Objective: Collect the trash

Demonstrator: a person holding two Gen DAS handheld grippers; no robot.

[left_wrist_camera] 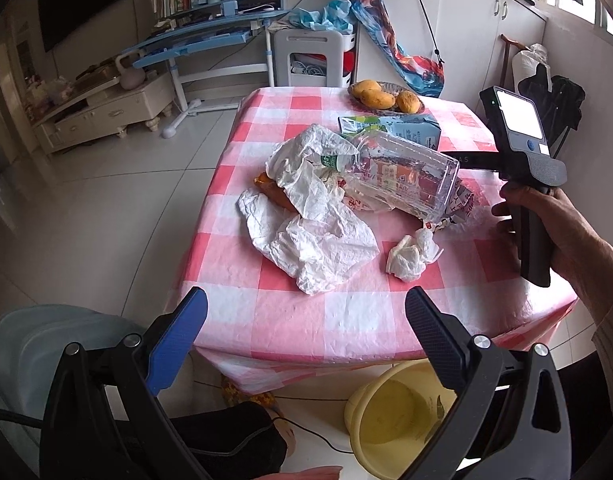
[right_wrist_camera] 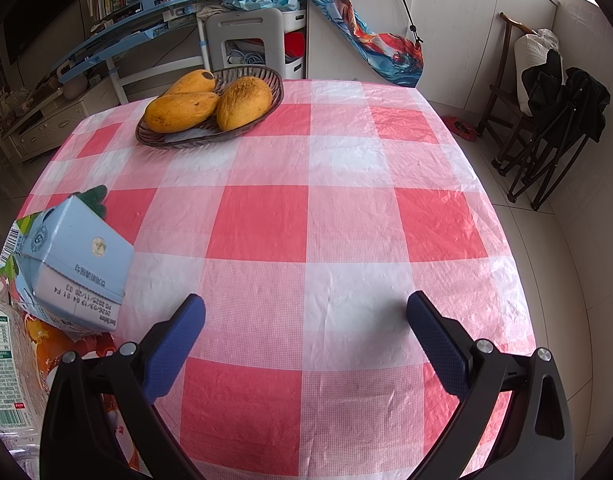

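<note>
Trash lies on the table with the pink checked cloth [left_wrist_camera: 346, 312]: crumpled white plastic bags [left_wrist_camera: 314, 240], a clear plastic bottle [left_wrist_camera: 402, 176] on its side, a light blue milk carton [left_wrist_camera: 410, 130], a white tissue wad [left_wrist_camera: 412, 254] and printed wrappers. My left gripper [left_wrist_camera: 306, 316] hangs open near the table's front edge, nothing between its fingers. My right gripper [right_wrist_camera: 306, 316] is open over bare cloth, with the carton [right_wrist_camera: 74, 264] and bottle [right_wrist_camera: 6, 360] to its left. A hand [left_wrist_camera: 546, 216] holds the right gripper's handle at the table's right side.
A yellow basin [left_wrist_camera: 398, 412] stands on the floor under the table's front edge. A woven tray [right_wrist_camera: 174, 138] with three mangoes [right_wrist_camera: 210, 104] sits at the table's far side. A folded black chair [right_wrist_camera: 558, 120], a desk and cabinets line the walls.
</note>
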